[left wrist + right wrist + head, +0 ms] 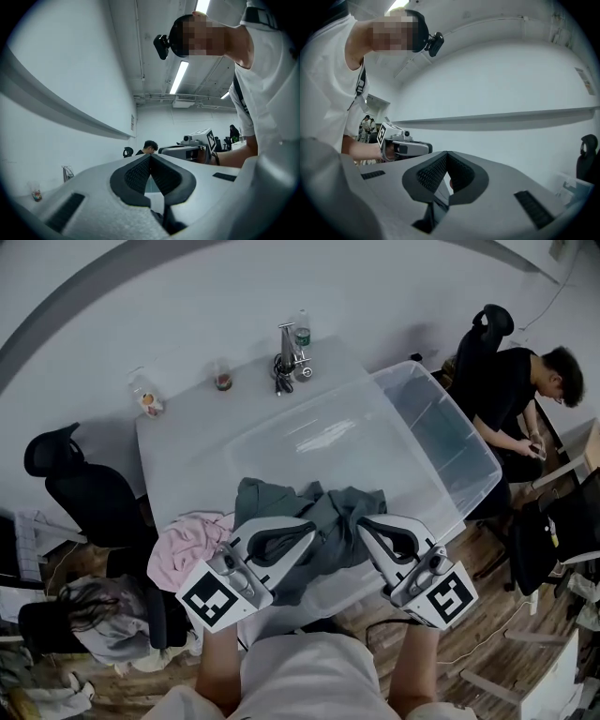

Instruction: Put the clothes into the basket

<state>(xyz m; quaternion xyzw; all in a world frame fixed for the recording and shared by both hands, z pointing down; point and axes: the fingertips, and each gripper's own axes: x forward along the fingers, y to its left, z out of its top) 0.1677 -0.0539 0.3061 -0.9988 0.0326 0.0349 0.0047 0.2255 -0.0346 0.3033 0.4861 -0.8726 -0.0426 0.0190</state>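
Holding the grey garment point(330, 532) spread nine-to-three between my left gripper point(307, 525) and right gripper point(366, 522), both clenched on its cloth. The clear basket point(448, 432) lies ahead at twelve to one, nearer my right hand.

Head view: high above the near rim of the large clear plastic basket point(441, 442), tilted steeply down, taking in the whole pale grey bench point(187, 451) carrying it.

Left gripper view: tight behind its own black-padded fingers point(133, 176), level, aimed past the basket at a seated person in black point(149, 148).

Right gripper view: equally tight, level, facing the white wall point(511, 84) beyond the basket.

Shared: that person, also in the head view; right gripper point(161, 151) in the left gripper view, left gripper point(427, 148) in the right gripper view.
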